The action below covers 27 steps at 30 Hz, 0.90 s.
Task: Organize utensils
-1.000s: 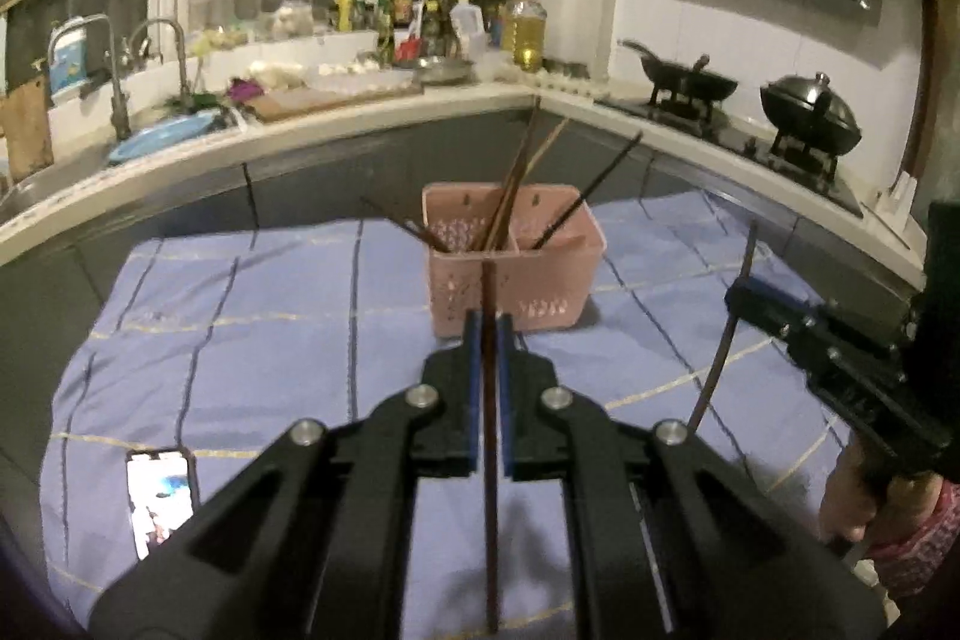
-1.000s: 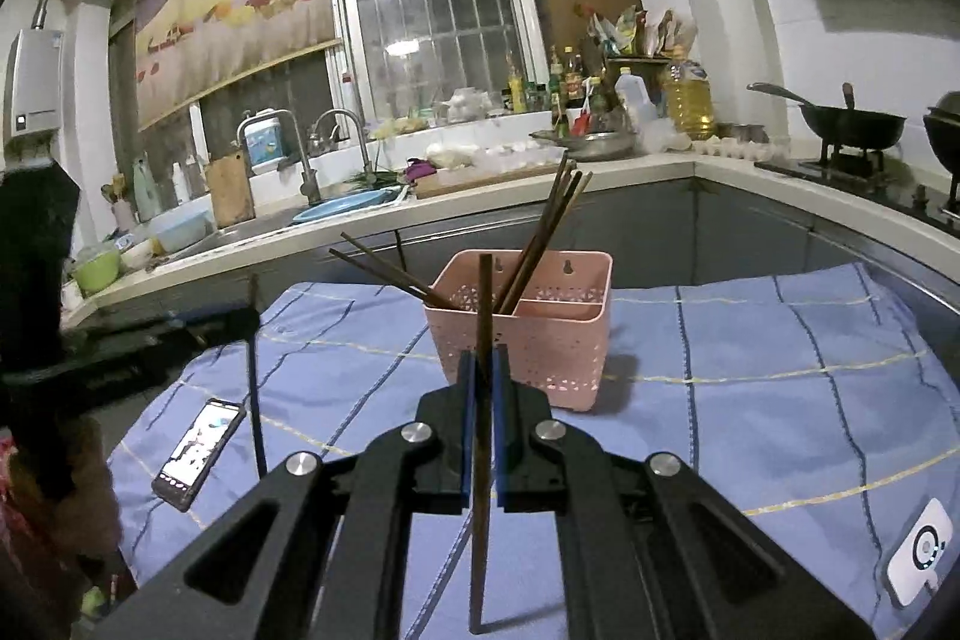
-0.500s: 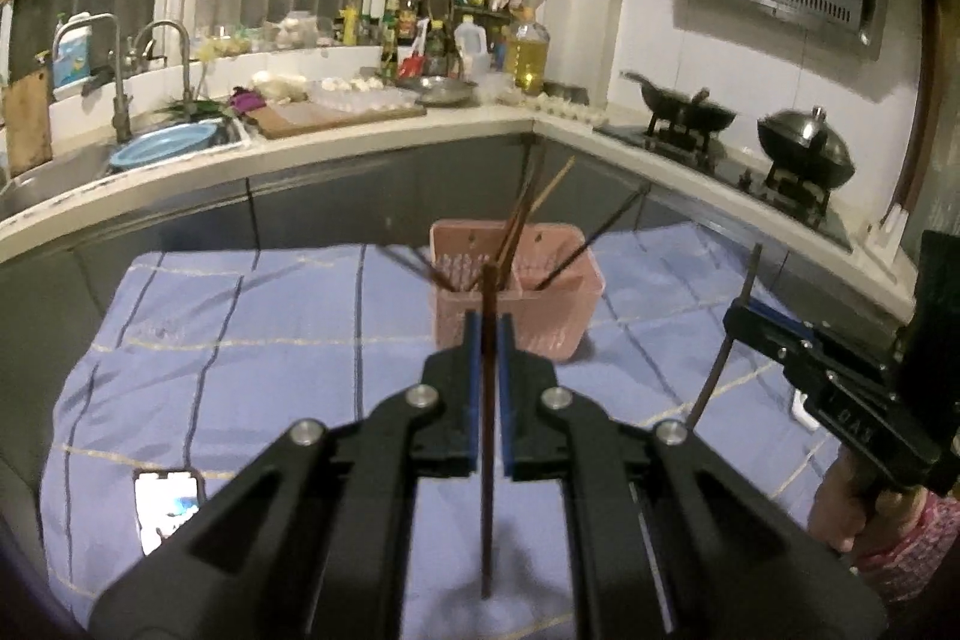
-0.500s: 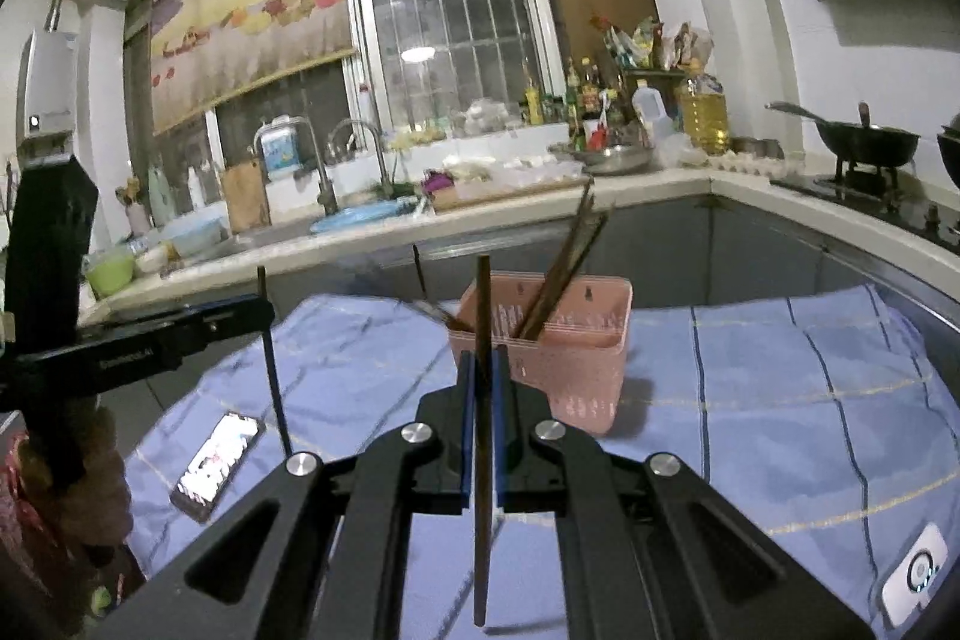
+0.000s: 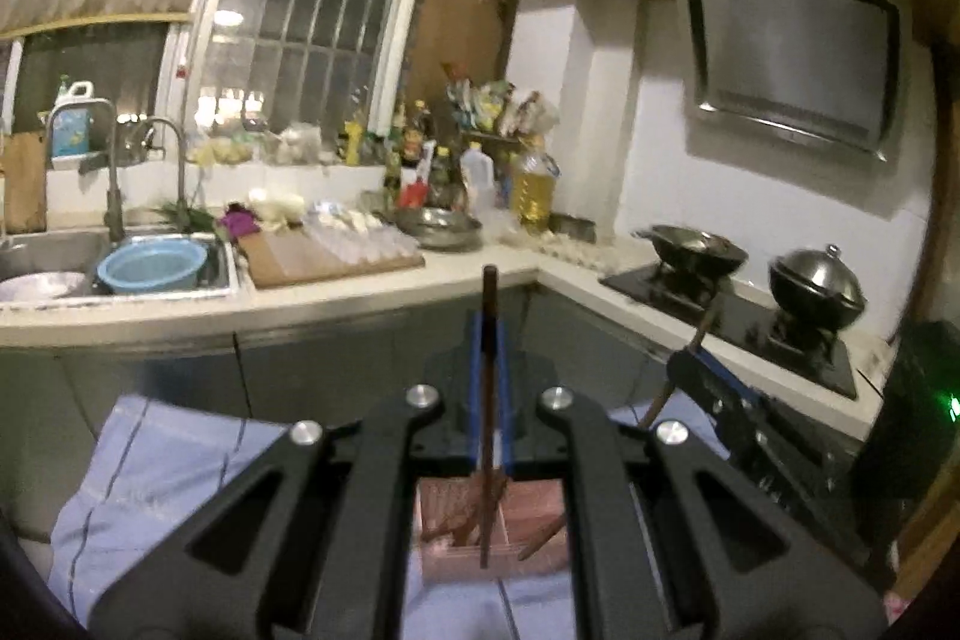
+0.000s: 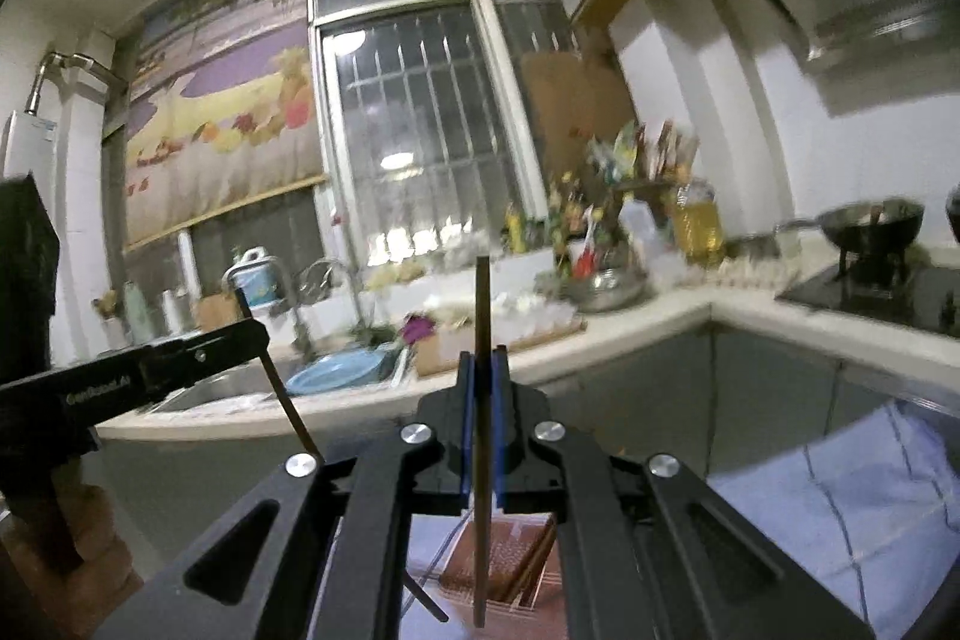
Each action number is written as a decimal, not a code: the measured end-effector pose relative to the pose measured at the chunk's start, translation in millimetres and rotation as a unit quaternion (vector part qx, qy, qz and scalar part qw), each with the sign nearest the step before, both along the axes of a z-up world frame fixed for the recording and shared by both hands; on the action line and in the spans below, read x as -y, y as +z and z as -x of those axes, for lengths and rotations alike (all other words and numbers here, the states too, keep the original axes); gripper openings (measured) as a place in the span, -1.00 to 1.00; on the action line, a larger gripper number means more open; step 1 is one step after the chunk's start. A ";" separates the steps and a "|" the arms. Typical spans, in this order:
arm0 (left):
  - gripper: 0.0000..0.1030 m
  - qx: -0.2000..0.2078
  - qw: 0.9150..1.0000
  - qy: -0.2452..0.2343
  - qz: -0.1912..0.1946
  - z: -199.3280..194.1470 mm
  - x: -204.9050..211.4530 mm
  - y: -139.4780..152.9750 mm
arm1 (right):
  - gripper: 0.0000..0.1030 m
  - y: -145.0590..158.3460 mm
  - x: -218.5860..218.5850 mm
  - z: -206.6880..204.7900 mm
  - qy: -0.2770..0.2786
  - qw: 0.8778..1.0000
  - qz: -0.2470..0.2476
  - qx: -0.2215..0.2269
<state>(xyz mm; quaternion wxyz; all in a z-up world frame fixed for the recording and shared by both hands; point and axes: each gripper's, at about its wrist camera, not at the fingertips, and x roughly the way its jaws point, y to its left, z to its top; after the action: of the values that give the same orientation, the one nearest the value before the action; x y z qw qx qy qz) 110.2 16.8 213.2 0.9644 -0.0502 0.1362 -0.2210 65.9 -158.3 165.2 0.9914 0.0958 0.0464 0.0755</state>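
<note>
The kitchen fills the upper part of both views: the worktop with its sink (image 5: 120, 250) at left and the stove (image 5: 738, 316) at right. Below it, at the bottom of the frame, the bench lies under a blue checked cloth (image 5: 168, 472).

On that cloth stands the pink basket (image 5: 456, 562), seen low in the centre of each view through the gap between the gripper's arms. Several chopsticks already lean inside it, so it serves as the collecting bin, and some of the sorting looks done.

The left gripper (image 5: 491, 388) has its jaws clamped on a dark chopstick (image 5: 489, 340), held upright across them; its top rises above the blue pads and its lower tip hangs over the basket's opening. The right gripper (image 6: 480, 418) has its jaws pressed together on a second chopstick (image 6: 480, 316), also upright, with its tip above the basket (image 6: 510, 562). Holding each stick vertical suits a straight drop into the bin, tip first.

Both grippers point roughly level, toward the far worktop rather than down at the cloth, and sit high enough that the basket falls to the bottom edge. In the right view the left gripper (image 6: 252, 334) enters from the left edge, gripped by a hand (image 6: 78, 538) at lower left.
</note>
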 end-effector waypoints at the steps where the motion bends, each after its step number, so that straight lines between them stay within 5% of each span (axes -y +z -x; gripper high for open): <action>1: -0.91 0.004 1.000 0.008 -0.002 -9.6 4.5 -1.4 | -0.90 -1.8 -2.1 -9.6 -0.006 1.000 0.005 0.005; 13: -0.91 -0.047 0.998 0.016 -0.046 -73.9 39.4 -77.2 | -0.86 -68.6 -11.1 -65.1 0.008 0.996 0.060 -0.062; 15: -0.84 -0.055 0.997 0.015 -0.056 -72.0 42.7 -78.8 | -0.67 -71.8 -12.6 -65.5 0.027 0.995 0.052 -0.086; 19: -0.64 -0.036 0.998 0.016 -0.053 -49.5 35.6 -61.9 | -0.05 -57.7 -11.4 -42.9 0.025 0.997 0.028 -0.069; 24: -0.63 0.007 0.999 0.009 -0.031 8.6 12.7 -24.4 | -0.04 -26.8 -12.5 12.0 0.015 0.999 0.022 -0.021; 27: -0.25 0.026 0.999 0.012 -0.020 49.8 -6.2 -18.3 | 0.00 -24.3 -8.0 52.4 0.011 1.000 0.001 -0.007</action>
<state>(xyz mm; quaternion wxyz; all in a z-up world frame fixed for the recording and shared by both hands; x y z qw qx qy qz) 60.4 23.0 194.9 0.9710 -0.0272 0.1145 -0.2081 13.5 -150.3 140.9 0.9903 0.0953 0.0549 0.0855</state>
